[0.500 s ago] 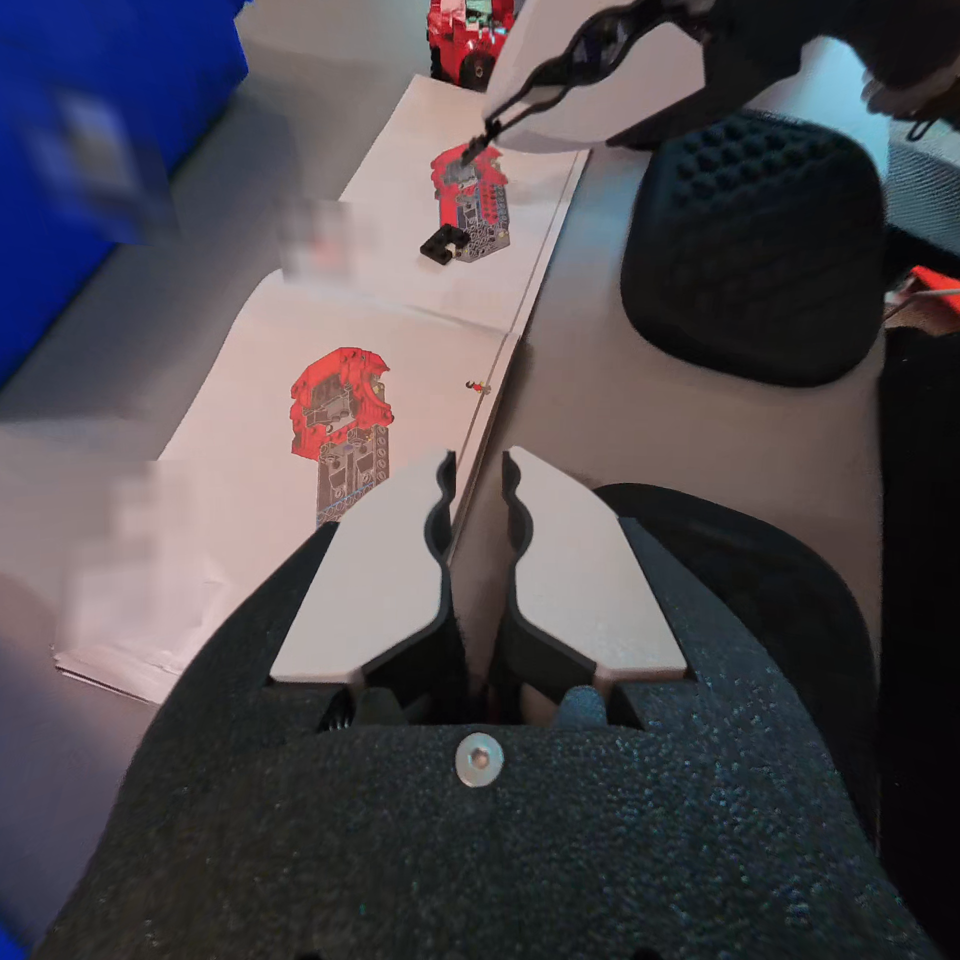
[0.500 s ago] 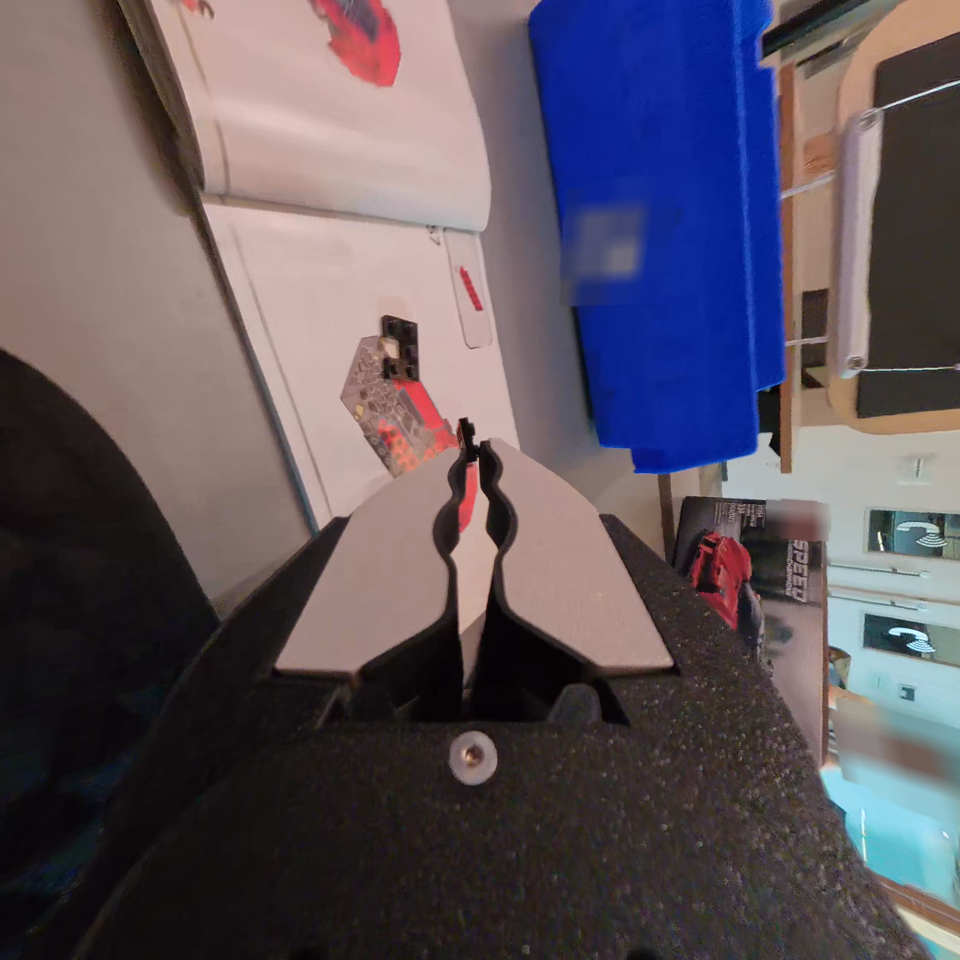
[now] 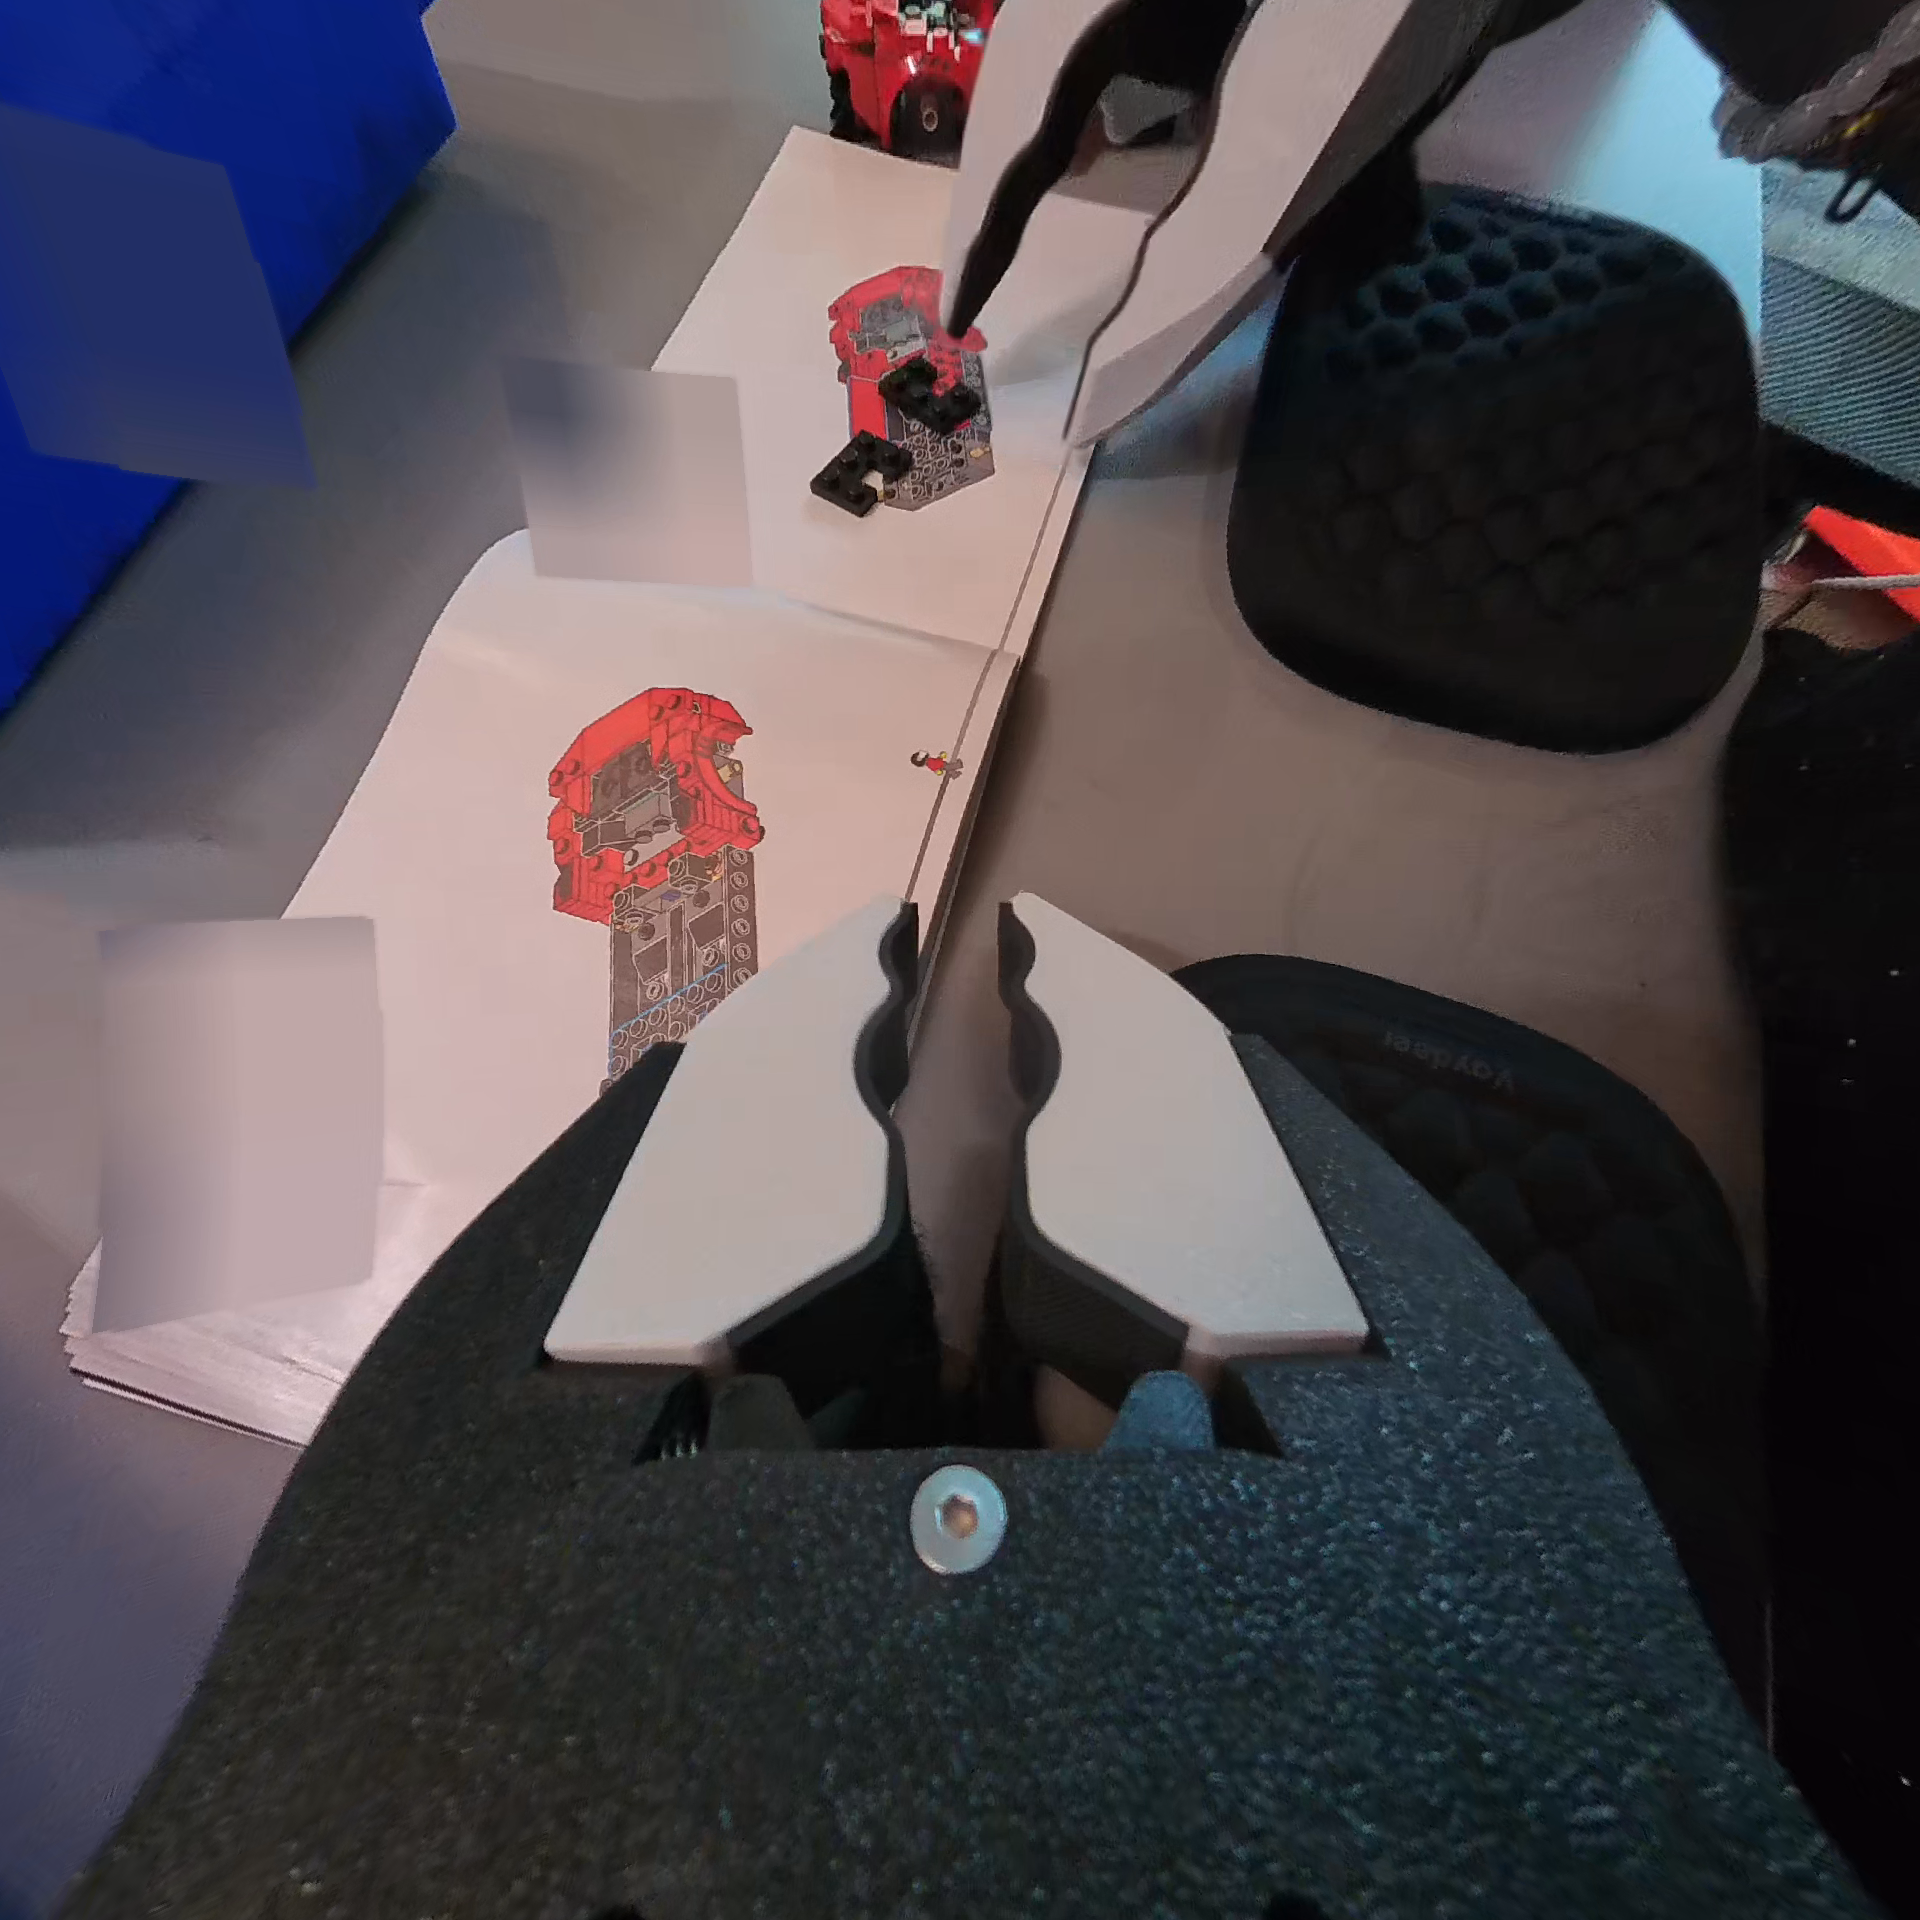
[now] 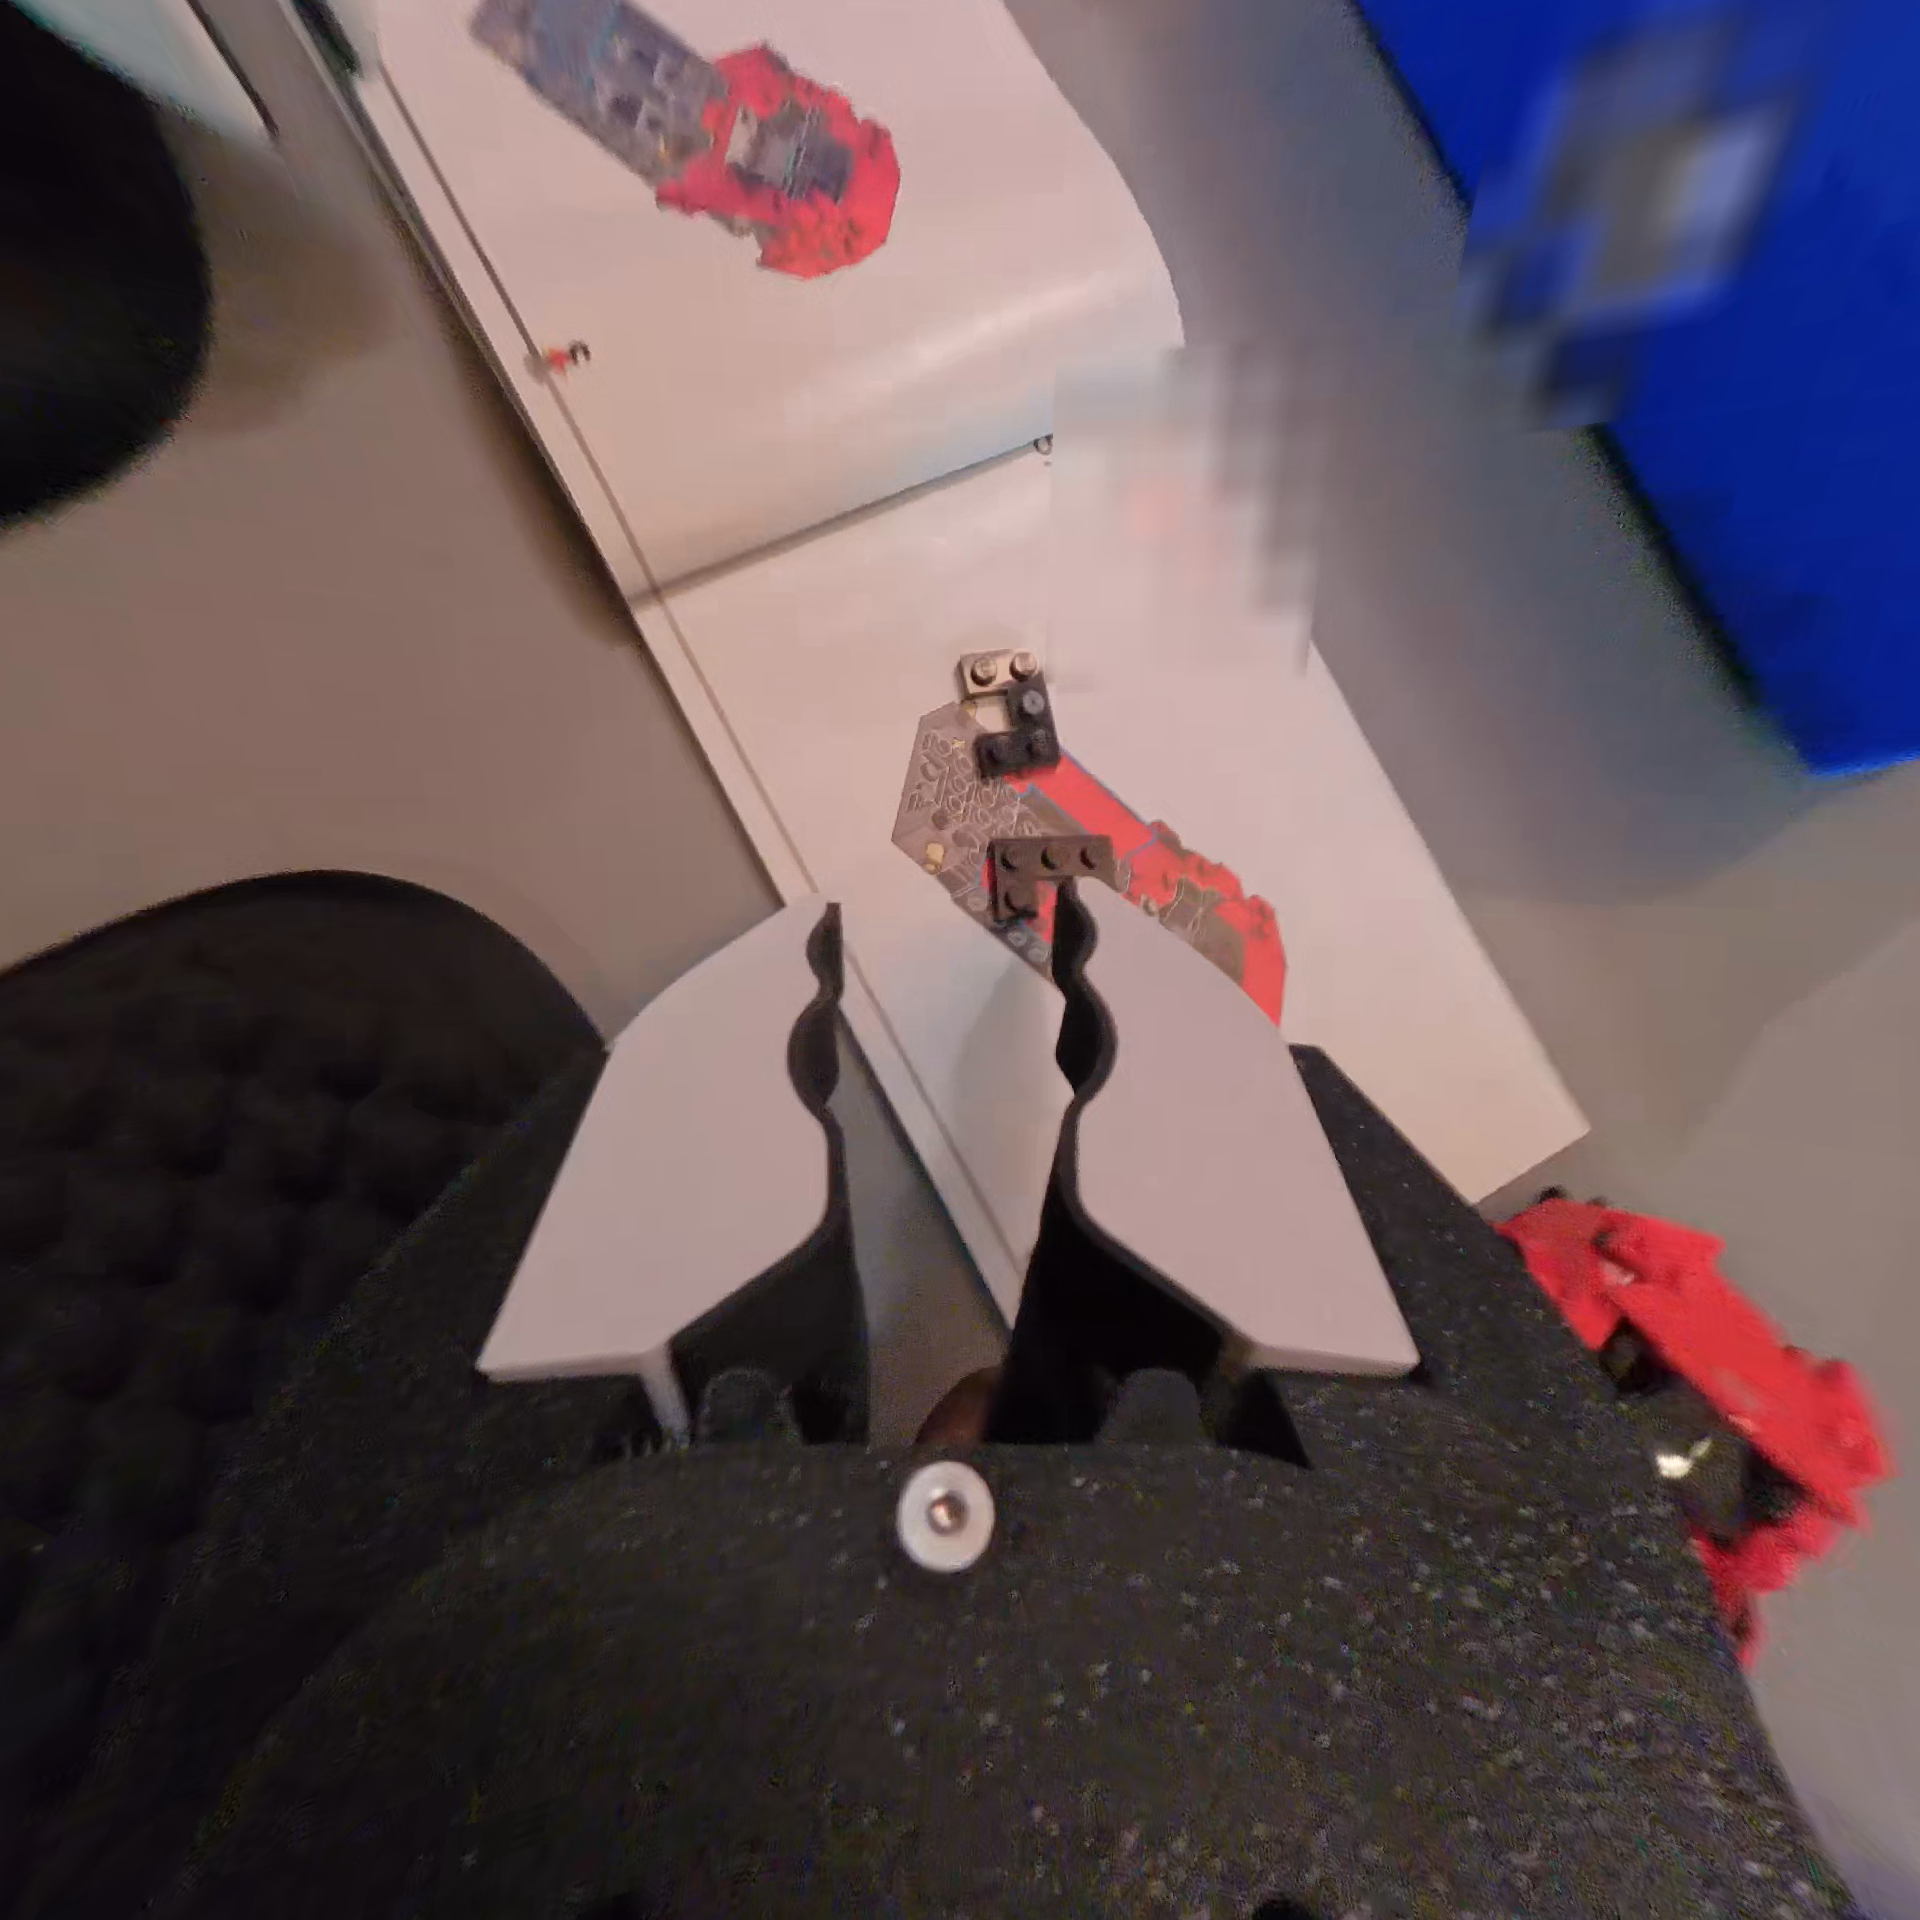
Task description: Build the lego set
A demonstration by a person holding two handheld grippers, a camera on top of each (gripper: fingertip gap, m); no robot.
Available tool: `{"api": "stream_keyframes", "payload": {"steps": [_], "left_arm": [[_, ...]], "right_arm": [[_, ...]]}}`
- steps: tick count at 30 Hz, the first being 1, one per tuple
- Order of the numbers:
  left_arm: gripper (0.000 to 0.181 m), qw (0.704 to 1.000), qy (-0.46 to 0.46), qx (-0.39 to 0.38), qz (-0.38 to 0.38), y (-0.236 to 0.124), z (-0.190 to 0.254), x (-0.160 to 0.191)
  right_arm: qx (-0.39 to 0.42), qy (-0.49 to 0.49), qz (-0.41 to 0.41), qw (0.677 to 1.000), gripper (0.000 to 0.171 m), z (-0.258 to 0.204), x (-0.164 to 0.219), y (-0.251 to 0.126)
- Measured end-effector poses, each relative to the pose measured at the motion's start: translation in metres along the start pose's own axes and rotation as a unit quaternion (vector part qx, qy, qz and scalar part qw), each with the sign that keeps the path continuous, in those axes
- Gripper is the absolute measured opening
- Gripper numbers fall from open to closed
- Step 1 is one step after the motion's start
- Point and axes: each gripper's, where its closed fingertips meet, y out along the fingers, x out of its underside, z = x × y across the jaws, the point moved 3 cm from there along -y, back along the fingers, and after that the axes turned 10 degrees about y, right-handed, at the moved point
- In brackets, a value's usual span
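An open instruction booklet (image 3: pixel 499 748) lies on the grey table. Two small black L-shaped plates lie on its far page: one (image 4: pixel 1044 868) just past my right fingertip, the other (image 4: pixel 1018 743) a little farther, beside a small grey plate (image 4: pixel 992 670). In the left wrist view they are the near-tip plate (image 3: pixel 930 395) and the farther plate (image 3: pixel 857 473). My right gripper (image 4: pixel 951 912) is open and empty, tilted down over the page; it also shows in the left wrist view (image 3: pixel 1023 379). My left gripper (image 3: pixel 956 914) hovers over the booklet's right edge, jaws a narrow gap apart, empty.
A partly built red car (image 3: pixel 904 62) stands beyond the booklet's far end, also seen in the right wrist view (image 4: pixel 1714 1382). A blue bin (image 3: pixel 156 156) stands left of the booklet. Black padded cushions (image 3: pixel 1507 468) lie to the right of it. Spacing between my two grippers at the tips: around 15 cm. My right tips are roughly 5 cm from the small grey plate (image 4: pixel 992 670). It turns up in the left wrist view (image 3: pixel 855 489) as well.
My right gripper has opened and let go of the small black plate, which now lies on the page. It has also rolled and lifted slightly. My left gripper has barely moved.
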Motion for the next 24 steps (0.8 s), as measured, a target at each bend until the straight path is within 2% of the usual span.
{"api": "stream_keyframes", "payload": {"steps": [3,5,9,11,21,23,24], "left_arm": [[0.013,1.000,-0.008,0.003,0.008,-0.001,-0.001,-0.001],[0.013,1.000,-0.011,0.001,0.010,-0.002,-0.001,-0.001],[0.013,1.000,-0.008,-0.004,0.003,-0.001,-0.002,0.000],[0.013,1.000,-0.006,-0.006,-0.003,0.000,-0.001,0.001],[0.013,0.999,0.027,-0.039,0.015,-0.005,0.000,-0.007],[0.013,0.999,0.029,-0.039,0.012,-0.005,0.000,-0.006],[0.014,0.999,0.029,-0.038,0.009,-0.004,0.000,-0.005]], "right_arm": [[-0.025,0.063,0.042,0.997,0.040,0.008,0.003,-0.016],[0.007,0.096,0.064,0.993,0.041,0.024,0.008,-0.033],[0.128,0.199,0.059,0.970,0.071,0.075,0.038,-0.072],[0.140,0.253,0.052,0.956,0.085,0.090,0.050,-0.079],[0.142,0.298,-0.031,0.943,0.093,0.124,0.065,-0.046],[0.149,0.295,-0.053,0.942,0.088,0.127,0.070,-0.041],[0.150,0.290,-0.058,0.943,0.080,0.128,0.071,-0.040]]}}
